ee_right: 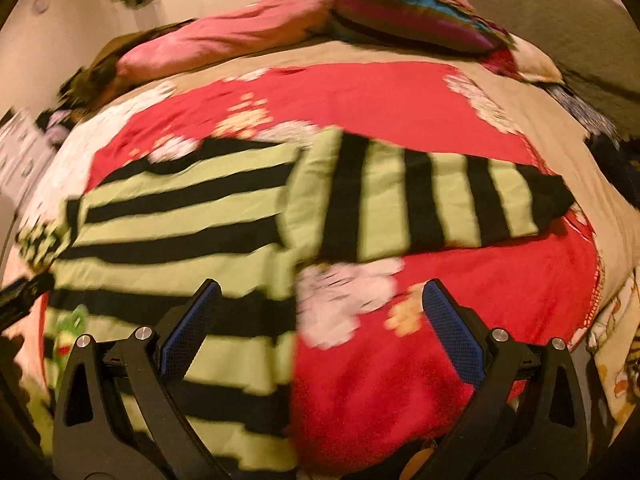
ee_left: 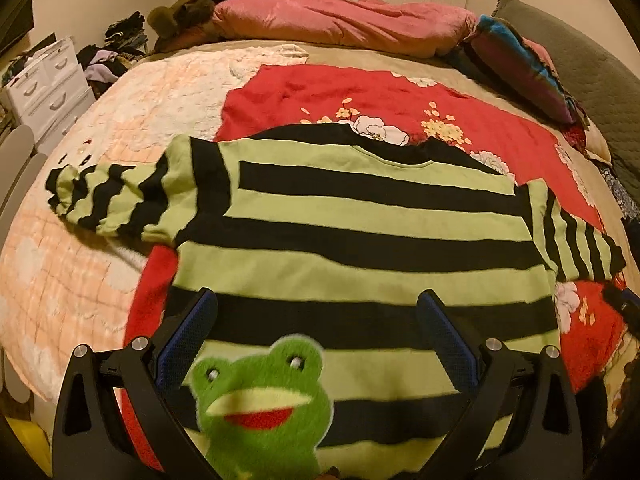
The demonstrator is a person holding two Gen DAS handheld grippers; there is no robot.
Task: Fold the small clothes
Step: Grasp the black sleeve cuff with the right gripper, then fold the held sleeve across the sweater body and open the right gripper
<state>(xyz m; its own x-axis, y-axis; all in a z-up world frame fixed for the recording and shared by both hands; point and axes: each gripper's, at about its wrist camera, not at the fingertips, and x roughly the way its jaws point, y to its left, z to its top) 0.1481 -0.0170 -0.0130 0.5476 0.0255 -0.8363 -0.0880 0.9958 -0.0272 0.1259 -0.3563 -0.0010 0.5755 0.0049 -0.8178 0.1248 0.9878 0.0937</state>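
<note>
At the far left of the left wrist view, a white drawer unit is seen beside the bed. A green-and-black striped sweater is spread flat on a red flowered blanket on the bed, with its left sleeve bunched over a pale quilt. A frog face is sewn near its hem. The left hand-held gripper is held wide open above the hem, gripping nothing. In the blurred right wrist view, the right sleeve is stretched out sideways, and the right hand-held gripper is likewise spread open and empty, over the sweater's right edge and the blanket. A pink duvet is piled at the far side of the bed.
</note>
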